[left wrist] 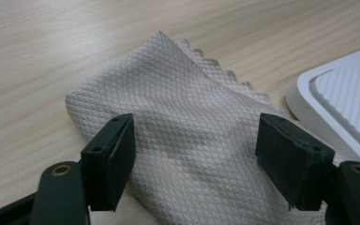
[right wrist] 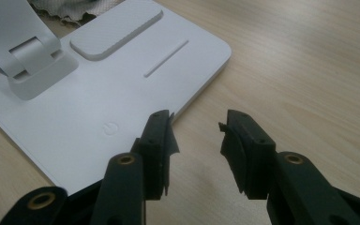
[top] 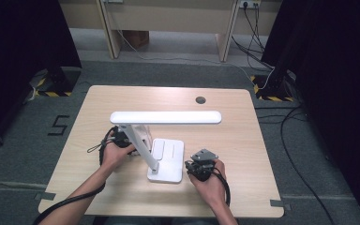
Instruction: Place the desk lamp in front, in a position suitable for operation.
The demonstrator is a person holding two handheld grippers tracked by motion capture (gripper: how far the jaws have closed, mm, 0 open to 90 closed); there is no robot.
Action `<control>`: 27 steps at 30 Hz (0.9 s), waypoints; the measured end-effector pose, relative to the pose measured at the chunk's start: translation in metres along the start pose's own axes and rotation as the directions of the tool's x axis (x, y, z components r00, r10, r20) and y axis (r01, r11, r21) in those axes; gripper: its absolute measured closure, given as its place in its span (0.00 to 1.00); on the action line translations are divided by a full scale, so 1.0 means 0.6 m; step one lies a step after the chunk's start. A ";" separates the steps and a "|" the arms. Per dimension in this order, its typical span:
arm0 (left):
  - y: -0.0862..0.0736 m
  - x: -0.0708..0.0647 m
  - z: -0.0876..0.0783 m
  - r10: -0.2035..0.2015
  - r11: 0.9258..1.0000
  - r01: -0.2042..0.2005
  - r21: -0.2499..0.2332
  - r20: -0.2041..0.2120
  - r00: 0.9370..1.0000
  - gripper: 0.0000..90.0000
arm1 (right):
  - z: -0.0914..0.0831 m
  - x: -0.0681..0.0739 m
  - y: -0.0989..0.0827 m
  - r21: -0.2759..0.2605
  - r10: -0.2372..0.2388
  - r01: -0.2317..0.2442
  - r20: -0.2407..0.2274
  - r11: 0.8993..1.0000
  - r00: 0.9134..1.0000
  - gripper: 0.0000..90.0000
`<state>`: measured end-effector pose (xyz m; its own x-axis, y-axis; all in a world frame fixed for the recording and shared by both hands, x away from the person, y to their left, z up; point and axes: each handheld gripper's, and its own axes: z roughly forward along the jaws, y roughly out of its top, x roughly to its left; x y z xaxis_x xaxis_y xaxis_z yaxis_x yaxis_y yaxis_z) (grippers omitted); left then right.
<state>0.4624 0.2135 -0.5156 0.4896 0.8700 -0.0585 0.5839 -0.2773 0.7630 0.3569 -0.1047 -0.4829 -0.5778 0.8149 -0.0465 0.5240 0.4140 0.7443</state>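
Your left gripper (left wrist: 194, 140) hovers wide open over the folded cream cloth (left wrist: 187, 140), at 9 o'clock of the white desk lamp's base (top: 167, 160); your right gripper (right wrist: 198, 140) gapes empty at 3 o'clock

A lamp (top: 165, 117) is set near the middle of the desk (top: 243, 140), its base (top: 168, 161) resting flat on the desktop and its arm (top: 139, 143) rising from the near left corner of the base to a long head held crosswise above it. A cloth (left wrist: 187, 136) is laid on the desk just left of the base, its edge close beside the base's rim. The left tool (left wrist: 194, 154) is placed over the cloth, with a jaw at either side. The right tool (right wrist: 197, 140) is held at the near right edge of the base, one jaw over the base and the other over bare desk.
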 end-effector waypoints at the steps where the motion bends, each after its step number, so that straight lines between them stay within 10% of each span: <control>1: -0.001 -0.002 0.001 0.008 1.000 -0.008 0.005 -0.004 1.000 0.31 | 0.000 0.001 0.001 -0.001 -0.001 0.001 -0.001 1.000 1.000 0.68; 9: -0.008 -0.003 0.004 0.021 1.000 -0.021 -0.021 0.000 1.000 0.33 | -0.001 0.004 0.006 -0.007 -0.006 0.006 -0.002 1.000 1.000 0.68; 19: -0.013 -0.005 -0.003 -0.001 0.999 0.001 -0.042 0.005 1.000 0.79 | 0.000 0.010 0.009 -0.003 -0.012 0.012 -0.014 1.000 1.000 0.68; 27: -0.014 0.002 -0.018 -0.042 0.999 0.042 -0.008 0.062 0.997 0.91 | 0.004 0.010 0.011 -0.001 -0.008 0.008 -0.023 1.000 1.000 0.68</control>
<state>0.4511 0.2215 -0.5150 0.5037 0.8540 -0.1298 0.5987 -0.2369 0.7652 0.3584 -0.0961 -0.4802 -0.5961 0.8021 -0.0372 0.5190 0.4203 0.7443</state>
